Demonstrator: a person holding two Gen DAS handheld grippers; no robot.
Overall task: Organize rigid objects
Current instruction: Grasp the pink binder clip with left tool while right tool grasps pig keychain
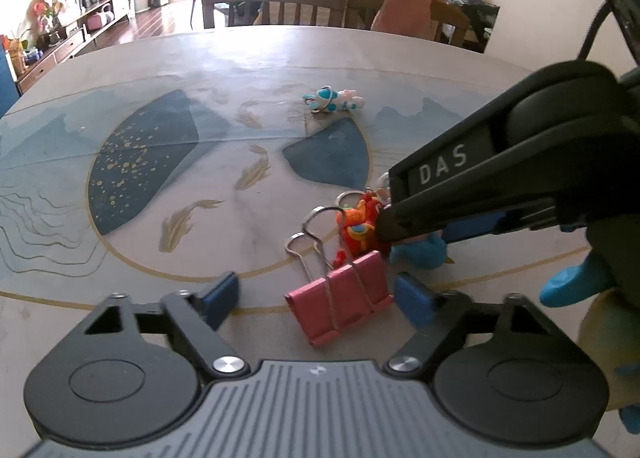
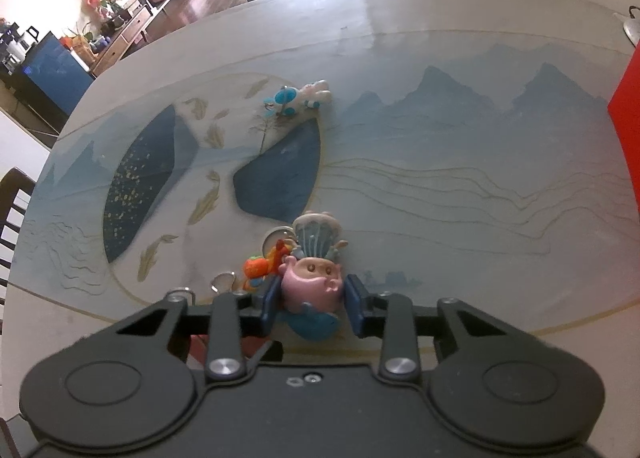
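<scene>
Three small toy figures: one pink [image 2: 310, 284], one orange-red [image 1: 360, 228] touching it, one blue-and-white [image 1: 334, 99] well beyond the pink one. One pink binder clip [image 1: 340, 296] beside the orange-red figure

Wooden chairs [image 1: 276, 4] stand behind the painted table [image 1: 160, 70], with a low sideboard [image 1: 80, 30] and bright window light beyond.

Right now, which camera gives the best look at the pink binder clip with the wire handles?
The left wrist view: the pink binder clip lies whole on the table between the open left gripper fingers, wire handles pointing away. The right wrist view shows only a red sliver and wire loops behind its gripper body.
</scene>
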